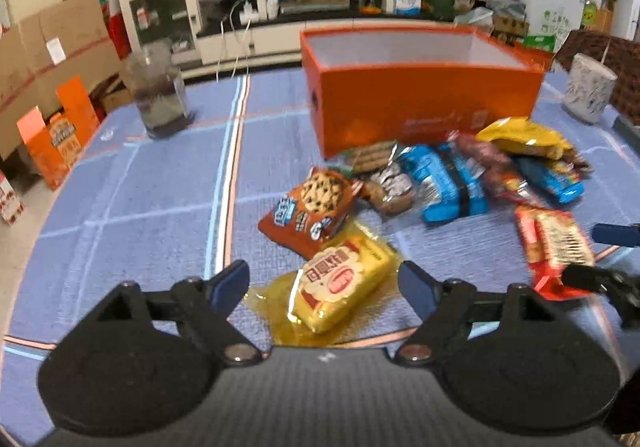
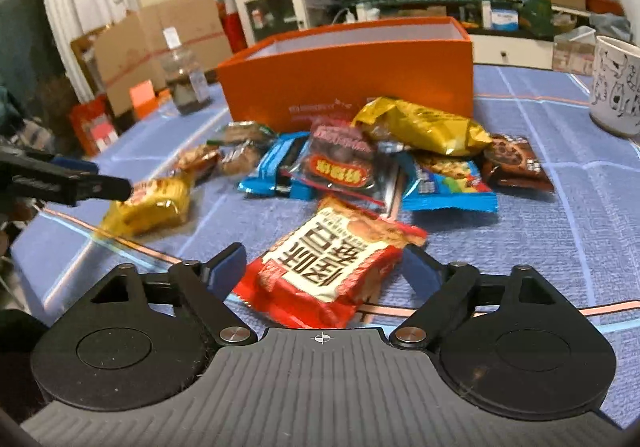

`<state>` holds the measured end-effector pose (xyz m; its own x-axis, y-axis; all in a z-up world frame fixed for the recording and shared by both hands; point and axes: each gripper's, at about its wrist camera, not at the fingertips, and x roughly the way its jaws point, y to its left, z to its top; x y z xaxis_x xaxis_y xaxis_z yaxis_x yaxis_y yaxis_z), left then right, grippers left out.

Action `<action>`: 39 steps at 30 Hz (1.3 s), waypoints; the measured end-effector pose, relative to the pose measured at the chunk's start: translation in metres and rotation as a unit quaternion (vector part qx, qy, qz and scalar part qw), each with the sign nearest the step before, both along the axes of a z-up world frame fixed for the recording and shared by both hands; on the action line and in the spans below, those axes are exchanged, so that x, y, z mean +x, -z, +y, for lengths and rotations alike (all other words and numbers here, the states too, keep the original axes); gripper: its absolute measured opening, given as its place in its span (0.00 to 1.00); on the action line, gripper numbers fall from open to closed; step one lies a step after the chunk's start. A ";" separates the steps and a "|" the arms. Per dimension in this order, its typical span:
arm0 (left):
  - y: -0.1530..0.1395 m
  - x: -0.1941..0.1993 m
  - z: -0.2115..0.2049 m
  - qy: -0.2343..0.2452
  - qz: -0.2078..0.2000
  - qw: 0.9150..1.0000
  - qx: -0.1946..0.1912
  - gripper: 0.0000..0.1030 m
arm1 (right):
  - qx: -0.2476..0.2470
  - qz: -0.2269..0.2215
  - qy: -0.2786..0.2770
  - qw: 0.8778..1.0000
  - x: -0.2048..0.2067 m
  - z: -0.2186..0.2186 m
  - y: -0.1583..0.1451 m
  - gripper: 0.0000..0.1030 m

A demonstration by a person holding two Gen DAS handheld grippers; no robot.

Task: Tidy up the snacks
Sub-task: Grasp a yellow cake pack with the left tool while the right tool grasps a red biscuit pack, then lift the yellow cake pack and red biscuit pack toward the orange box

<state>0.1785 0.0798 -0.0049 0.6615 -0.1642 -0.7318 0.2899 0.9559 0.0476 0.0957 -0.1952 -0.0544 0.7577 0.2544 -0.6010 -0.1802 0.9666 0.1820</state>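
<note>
Snacks are lying loose on the blue checked tablecloth [image 1: 120, 207], and you are working at the near edge of the pile with both tools.

Your left gripper [image 1: 324, 283] is standing with its jaws well apart; the yellow packet [image 1: 340, 287] is lying flat between the blue pads, and neither pad is pressing on it. Its long axis is running slantwise, from near your left pad up and away toward the right, with the printed label facing up. Just beyond it the brown chocolate-chip cookie bag [image 1: 310, 209] is touching its far end.

Your right gripper [image 2: 324, 267] is also standing wide, with the red packet [image 2: 332, 263] lying between its pads. The left pad is sitting clear of it; the right pad is close against the wrapper's edge, and you cannot tell whether it is touching. The packet's long axis is pointing away from you, tilted slightly right.

Beyond both packets the rest of the pile is sprawling: a blue wrapper [image 2: 280, 167], a gold bag [image 2: 424, 127]. Behind the pile the orange box [image 2: 348, 75] is standing open-topped, with a glass jar [image 1: 160, 95] off to its left and a white patterned cup [image 2: 616, 87] off to its right.
</note>
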 end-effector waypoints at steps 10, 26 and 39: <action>0.025 0.014 -0.025 -0.003 -0.006 1.000 0.012 0.78 | -0.024 0.027 -0.003 0.999 0.024 0.027 0.019 0.86; 0.034 -0.019 -0.046 0.006 0.021 1.000 -0.014 0.58 | -0.087 0.002 -0.054 0.995 -0.007 0.015 0.015 0.53; 0.045 -0.027 -0.053 0.000 0.018 1.000 -0.009 0.59 | -0.095 -0.011 -0.055 0.994 -0.021 0.009 0.021 0.59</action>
